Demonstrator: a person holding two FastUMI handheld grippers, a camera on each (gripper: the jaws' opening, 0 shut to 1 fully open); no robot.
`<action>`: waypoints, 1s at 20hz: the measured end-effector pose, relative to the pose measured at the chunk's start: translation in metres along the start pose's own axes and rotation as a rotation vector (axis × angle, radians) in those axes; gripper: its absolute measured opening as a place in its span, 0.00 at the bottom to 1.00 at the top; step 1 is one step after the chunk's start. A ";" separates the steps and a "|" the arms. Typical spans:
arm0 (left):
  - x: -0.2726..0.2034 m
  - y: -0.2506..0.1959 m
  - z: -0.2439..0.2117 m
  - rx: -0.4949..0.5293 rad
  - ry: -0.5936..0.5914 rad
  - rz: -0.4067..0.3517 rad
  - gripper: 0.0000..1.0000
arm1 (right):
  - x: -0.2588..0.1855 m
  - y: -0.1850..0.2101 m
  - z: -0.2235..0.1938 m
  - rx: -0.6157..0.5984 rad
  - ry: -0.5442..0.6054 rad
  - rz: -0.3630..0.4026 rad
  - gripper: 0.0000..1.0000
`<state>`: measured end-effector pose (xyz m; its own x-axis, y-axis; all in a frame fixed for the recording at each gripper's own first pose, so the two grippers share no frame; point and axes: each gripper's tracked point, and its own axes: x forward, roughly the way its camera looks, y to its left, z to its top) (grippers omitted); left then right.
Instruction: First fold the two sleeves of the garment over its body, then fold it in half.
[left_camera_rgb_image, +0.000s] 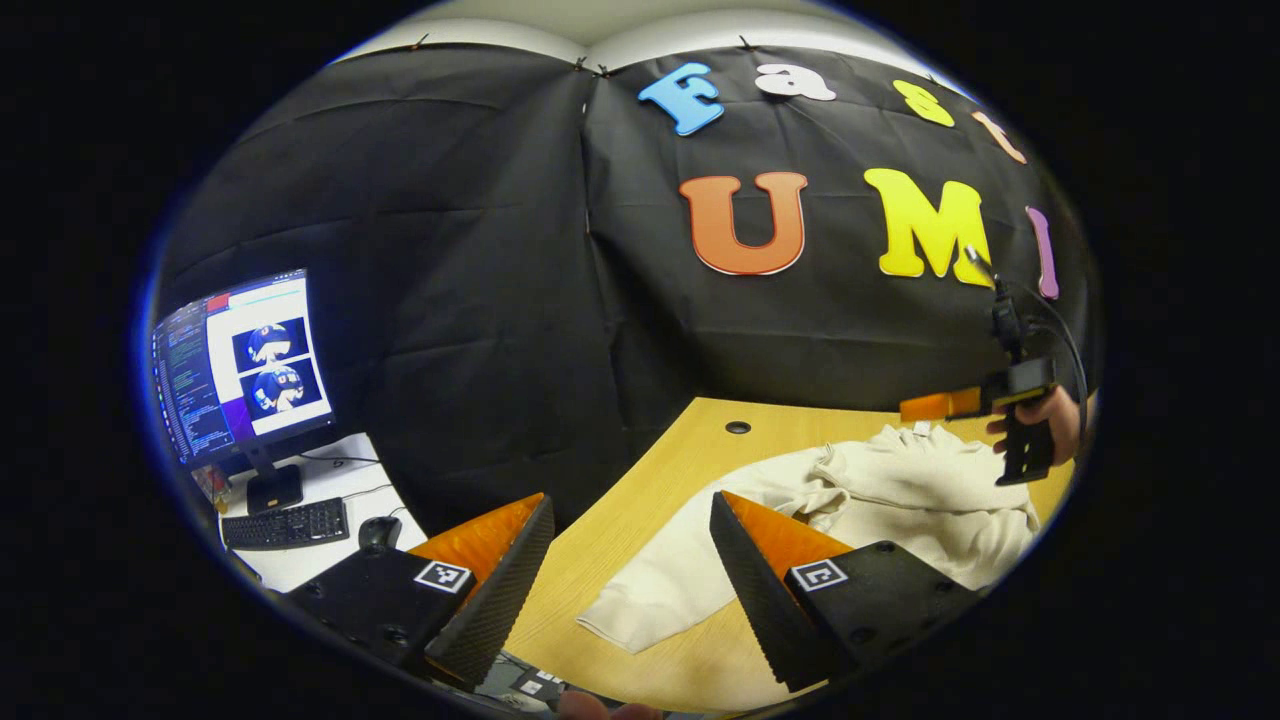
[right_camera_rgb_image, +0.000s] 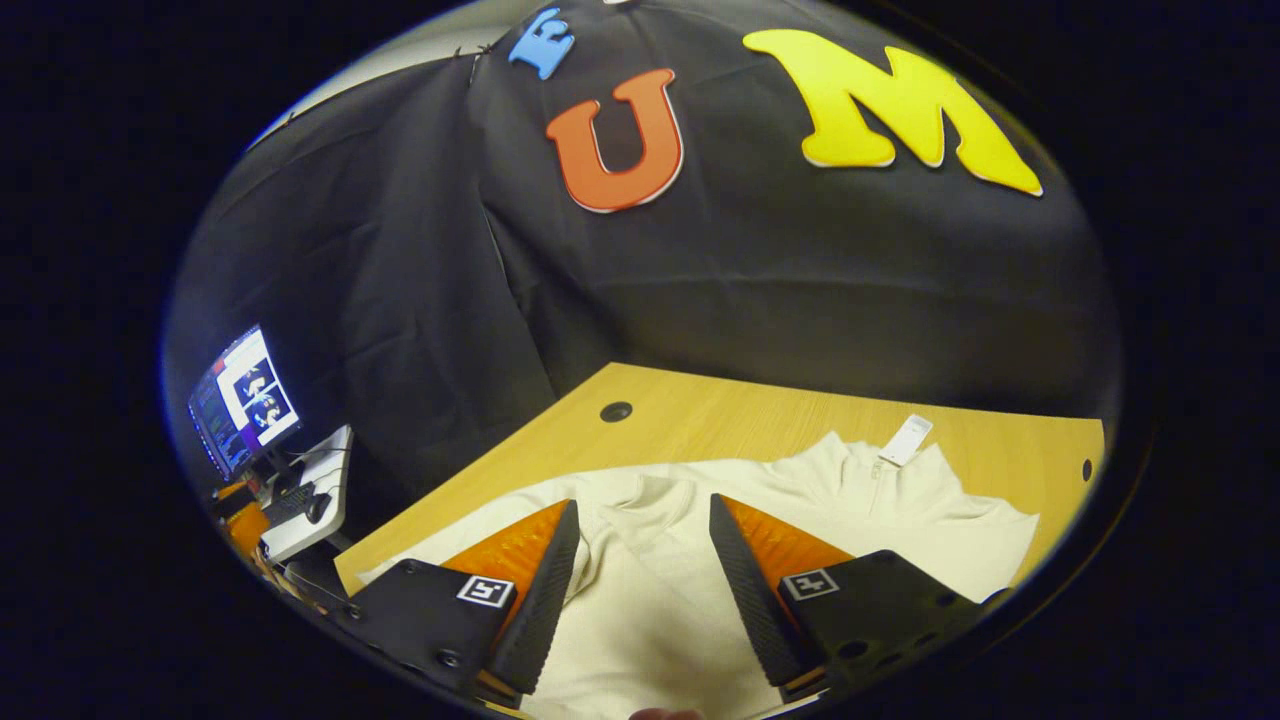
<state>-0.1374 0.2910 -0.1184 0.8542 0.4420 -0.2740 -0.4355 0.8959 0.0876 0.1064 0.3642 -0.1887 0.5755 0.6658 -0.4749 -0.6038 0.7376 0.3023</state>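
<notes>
Across the lower half of the left gripper view, the left gripper (left_camera_rgb_image: 630, 570) hangs above the tabletop (left_camera_rgb_image: 640, 470), jaws spread wide with nothing between them but bare wood and the edge of cloth. Cream garment (left_camera_rgb_image: 900, 500) lies rumpled on the tabletop at lower right of that frame; one sleeve (left_camera_rgb_image: 665, 580) runs out flat toward lower centre, its cuff end near the right finger. Body of garment bunched and creased at right. Right gripper (left_camera_rgb_image: 1020, 440) shows at far right of same frame, held by a hand (left_camera_rgb_image: 1055, 420), hovering above the garment's far side; from here its jaws cannot be read. Small round hole (left_camera_rgb_image: 738, 427) in tabletop, upper centre of the wood. Monitor (left_camera_rgb_image: 245, 365), keyboard (left_camera_rgb_image: 285, 523) and mouse (left_camera_rgb_image: 378, 532) sit on a white desk (left_camera_rgb_image: 330, 555) at lower left. Right gripper view: right gripper (right_camera_rgb_image: 635, 570) at bottom centre, jaws wide apart, gripping nothing; garment (right_camera_rgb_image: 700, 560) lies directly below and between the fingers, whether touched cannot be told. Collar with white tag (right_camera_rgb_image: 905, 440) sits right of centre, toward the far edge. Monitor (right_camera_rgb_image: 245, 400) small at left edge.
</notes>
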 end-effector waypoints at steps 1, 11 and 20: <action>0.002 -0.001 -0.006 0.014 0.005 -0.021 0.99 | -0.021 0.004 0.006 -0.015 -0.025 0.006 0.83; 0.008 -0.001 -0.095 0.121 0.191 -0.167 1.00 | -0.175 0.003 0.010 -0.164 -0.087 -0.050 0.83; 0.045 0.023 -0.185 0.171 0.406 -0.212 1.00 | -0.228 -0.031 -0.007 -0.108 -0.072 -0.171 0.83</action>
<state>-0.1614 0.3239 -0.3061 0.7245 0.2270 -0.6509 -0.1821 0.9737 0.1369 -0.0095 0.1889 -0.0955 0.7100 0.5412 -0.4506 -0.5477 0.8266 0.1298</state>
